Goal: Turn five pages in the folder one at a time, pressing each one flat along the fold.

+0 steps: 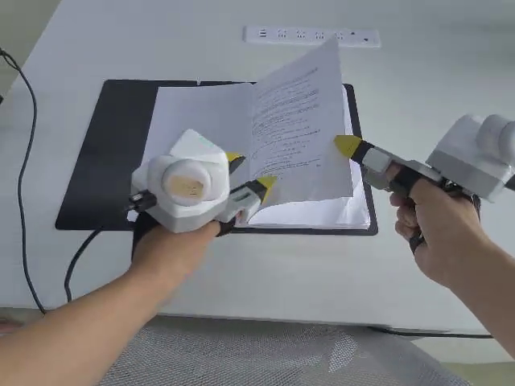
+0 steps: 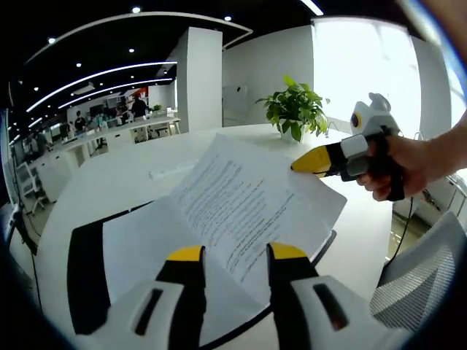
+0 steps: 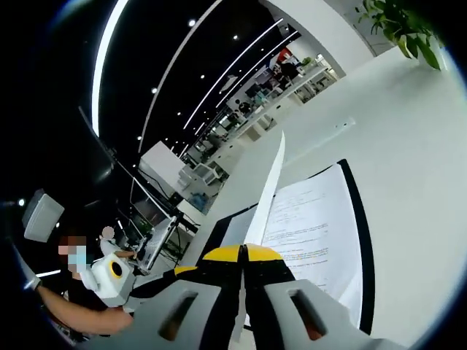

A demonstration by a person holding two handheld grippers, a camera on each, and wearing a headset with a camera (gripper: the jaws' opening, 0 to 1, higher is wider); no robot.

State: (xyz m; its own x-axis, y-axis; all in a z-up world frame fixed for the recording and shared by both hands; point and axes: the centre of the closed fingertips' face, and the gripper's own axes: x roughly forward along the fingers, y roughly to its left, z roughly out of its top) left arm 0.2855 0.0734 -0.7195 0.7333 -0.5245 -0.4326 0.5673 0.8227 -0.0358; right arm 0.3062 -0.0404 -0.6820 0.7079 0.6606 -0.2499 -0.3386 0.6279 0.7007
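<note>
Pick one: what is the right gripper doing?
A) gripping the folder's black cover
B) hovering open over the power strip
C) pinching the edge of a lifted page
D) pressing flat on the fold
C: the right gripper has its jaws closed together on the edge of the page, which stands raised off the folder in the head view.

Folder [image 1: 105, 161] lies on table [image 1: 451, 88], power strip [image 1: 312, 35] behind.
</note>
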